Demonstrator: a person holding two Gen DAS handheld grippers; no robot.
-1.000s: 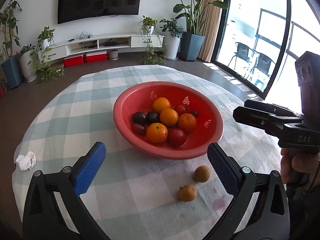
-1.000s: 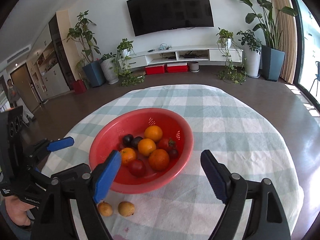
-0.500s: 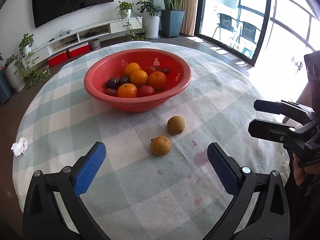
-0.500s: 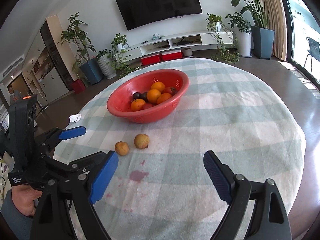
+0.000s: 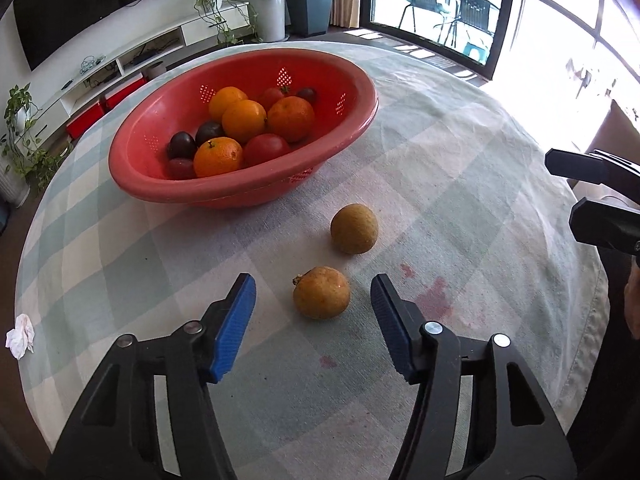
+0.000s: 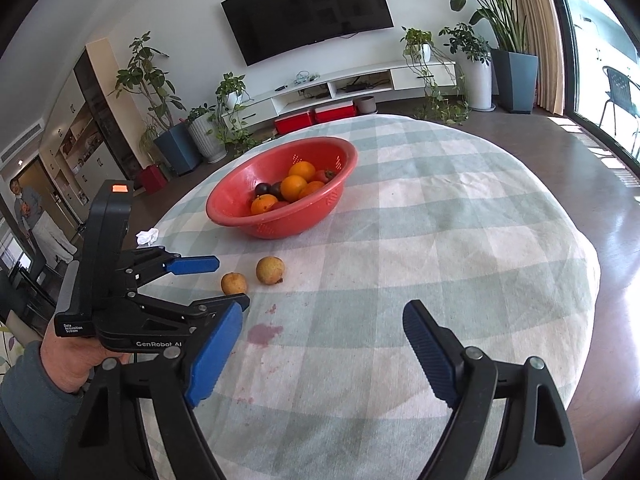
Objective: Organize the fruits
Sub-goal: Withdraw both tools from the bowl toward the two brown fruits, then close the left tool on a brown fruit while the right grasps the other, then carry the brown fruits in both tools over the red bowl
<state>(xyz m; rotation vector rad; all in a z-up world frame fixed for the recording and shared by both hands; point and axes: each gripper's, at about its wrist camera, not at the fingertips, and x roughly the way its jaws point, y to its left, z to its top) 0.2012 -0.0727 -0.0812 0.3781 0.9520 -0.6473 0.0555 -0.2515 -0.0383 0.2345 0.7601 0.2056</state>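
A red bowl (image 5: 344, 128) on the checked tablecloth holds oranges, tomatoes and dark plums. Two small brown round fruits lie loose in front of it: the near one (image 5: 321, 292) and the far one (image 5: 354, 229). My left gripper (image 5: 313, 306) is open, its blue pads on either side of the near fruit and not touching it. In the right wrist view the left gripper (image 6: 224, 282) sits by the same fruit (image 6: 234, 283), with the other fruit (image 6: 270, 269) and the bowl (image 6: 240, 216) beyond. My right gripper (image 6: 320, 354) is open and empty above the tablecloth.
A crumpled white tissue (image 5: 20, 330) lies at the table's left edge. Reddish stains (image 5: 434, 304) mark the cloth near the fruits. The round table drops off on all sides. A person (image 6: 28, 208) stands far left in the room.
Both grippers pulled back from the bowl and dropped lower. The left gripper came down around the near brown fruit and its jaws narrowed. The right gripper stayed open.
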